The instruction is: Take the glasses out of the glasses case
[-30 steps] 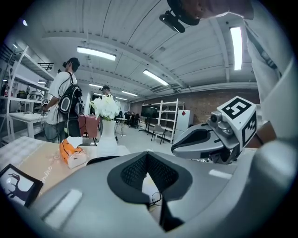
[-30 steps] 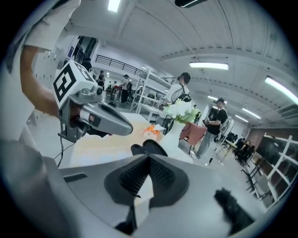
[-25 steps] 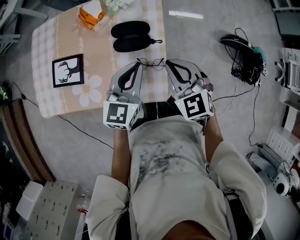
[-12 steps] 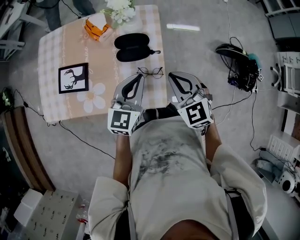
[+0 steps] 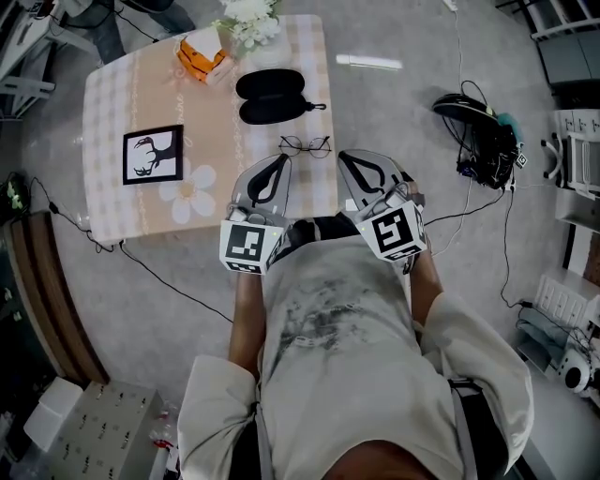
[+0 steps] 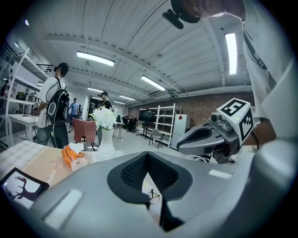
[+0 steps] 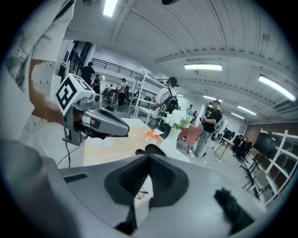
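The thin-rimmed glasses (image 5: 305, 144) lie unfolded on the table near its front edge, outside the black case (image 5: 272, 96), which sits open just behind them. My left gripper (image 5: 280, 158) and right gripper (image 5: 346, 156) hover side by side at the table's front edge, just short of the glasses, both shut with nothing between the jaws. Through the left gripper's jaw window (image 6: 148, 155) I see the glasses (image 6: 152, 196) below. The right gripper (image 7: 149, 157) likewise looks down on the glasses (image 7: 140, 194), with the case (image 7: 148, 149) beyond.
On the checked table (image 5: 112, 112) are a framed deer picture (image 5: 153, 155), an orange tissue box (image 5: 202, 52) and a vase of white flowers (image 5: 248, 11). Cables and a headset (image 5: 483, 122) lie on the floor to the right. People stand beyond the table.
Both grippers have drawn back slightly from the glasses toward my body. The glasses and the case have stayed where they were on the table.
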The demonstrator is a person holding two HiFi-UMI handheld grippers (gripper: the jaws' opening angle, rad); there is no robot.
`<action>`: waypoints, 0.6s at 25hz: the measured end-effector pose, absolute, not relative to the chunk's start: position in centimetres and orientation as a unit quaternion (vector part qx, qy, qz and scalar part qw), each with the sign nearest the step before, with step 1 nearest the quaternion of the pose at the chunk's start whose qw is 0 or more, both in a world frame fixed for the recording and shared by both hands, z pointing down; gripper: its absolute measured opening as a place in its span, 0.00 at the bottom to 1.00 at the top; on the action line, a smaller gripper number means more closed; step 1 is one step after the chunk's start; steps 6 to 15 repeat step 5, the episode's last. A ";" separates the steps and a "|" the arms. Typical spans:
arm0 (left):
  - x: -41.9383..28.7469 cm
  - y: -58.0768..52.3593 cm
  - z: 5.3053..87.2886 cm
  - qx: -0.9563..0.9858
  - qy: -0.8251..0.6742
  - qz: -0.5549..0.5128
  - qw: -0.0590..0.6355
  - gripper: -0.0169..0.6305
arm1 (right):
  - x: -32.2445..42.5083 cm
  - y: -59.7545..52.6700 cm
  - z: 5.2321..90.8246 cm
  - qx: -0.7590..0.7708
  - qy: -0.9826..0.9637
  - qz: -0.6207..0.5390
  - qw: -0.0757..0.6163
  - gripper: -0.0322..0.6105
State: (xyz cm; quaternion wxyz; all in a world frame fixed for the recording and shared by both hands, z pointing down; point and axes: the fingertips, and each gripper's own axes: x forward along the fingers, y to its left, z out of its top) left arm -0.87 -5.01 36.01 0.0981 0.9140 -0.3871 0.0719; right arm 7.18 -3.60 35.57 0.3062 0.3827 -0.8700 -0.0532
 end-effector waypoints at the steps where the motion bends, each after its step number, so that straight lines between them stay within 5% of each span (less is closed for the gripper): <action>1: -0.9 -4.9 36.0 0.914 -0.387 0.072 0.097 0.04 | 7.1 -3.5 35.5 0.383 -0.870 -0.054 0.306 0.07; 15: -1.0 -4.5 36.0 0.915 -0.385 0.072 0.095 0.04 | 6.9 -3.1 35.4 0.385 -0.870 -0.054 0.304 0.07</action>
